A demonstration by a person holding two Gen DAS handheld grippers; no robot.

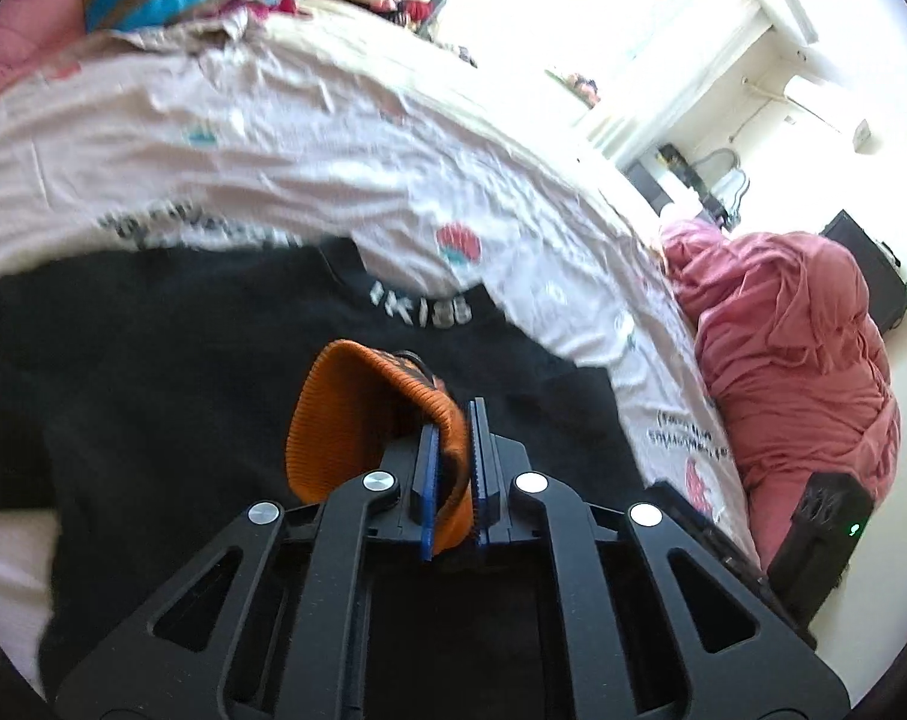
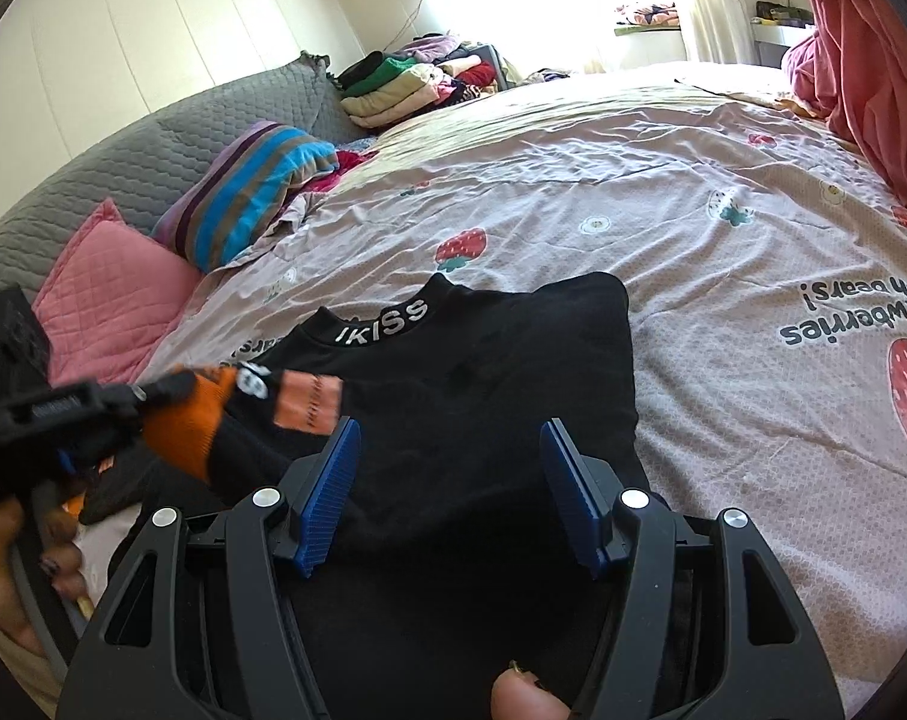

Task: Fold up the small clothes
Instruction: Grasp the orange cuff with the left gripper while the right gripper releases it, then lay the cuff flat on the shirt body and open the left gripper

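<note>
1. Orange-and-black sock (image 2: 213, 420) hangs above the black top (image 2: 471, 396), clamped by its ribbed cuff in the left tongs (image 1: 453, 450); its length trails toward the right tongs (image 2: 447, 474).
2. Right tongs stand apart and empty, just beside the sock's free end, which lies to their left.
3. Black top lies flat on the strawberry-print bed (image 2: 723, 276) beneath both tongs.
4. Striped pillow (image 2: 249, 192) and pink blanket (image 1: 795, 348) sit well apart; nothing appears to block the reach.

One black top (image 2: 471, 384) on the bed. One orange-and-black sock (image 1: 357, 420). Two grippers: left gripper (image 1: 453, 450), right gripper (image 2: 450, 480). Two pillows: one pink pillow (image 2: 111, 294), one striped pillow (image 2: 255, 192). One pile of folded clothes (image 2: 417, 81). One heap of pink bedding (image 1: 795, 354). One strawberry-print bedsheet (image 2: 723, 252).
</note>
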